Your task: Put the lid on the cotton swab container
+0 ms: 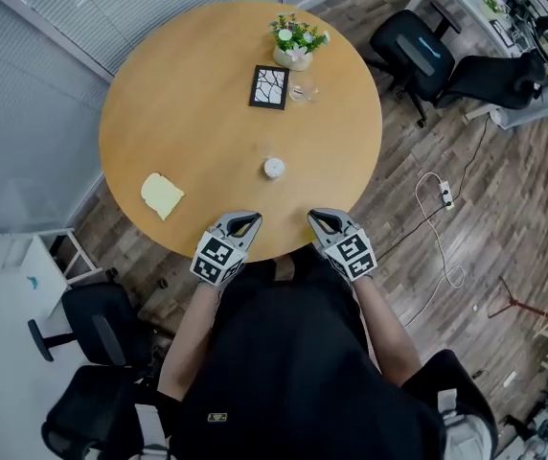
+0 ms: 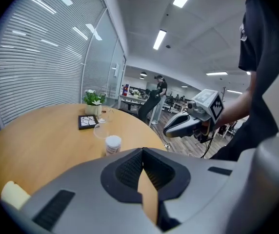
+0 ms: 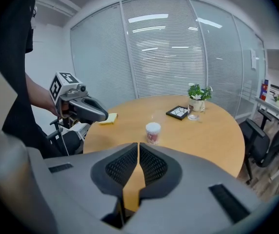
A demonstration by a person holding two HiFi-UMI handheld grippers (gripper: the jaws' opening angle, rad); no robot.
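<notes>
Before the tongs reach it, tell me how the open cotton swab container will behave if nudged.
The cotton swab container stands taller than wide, so a high nudge may tip it. It looks small and probably light, so it may slide easily. Lidless, it could spill its contents.

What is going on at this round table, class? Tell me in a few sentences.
A person at the near edge of the wooden table holds a gripper in each hand. The left gripper and the right gripper are both shut and empty, side by side at the table's edge, touching nothing. The cotton swab container stands open in the middle, its swabs showing. What looks like its clear lid lies on the table just beyond it. The lid is not on yet.
</notes>
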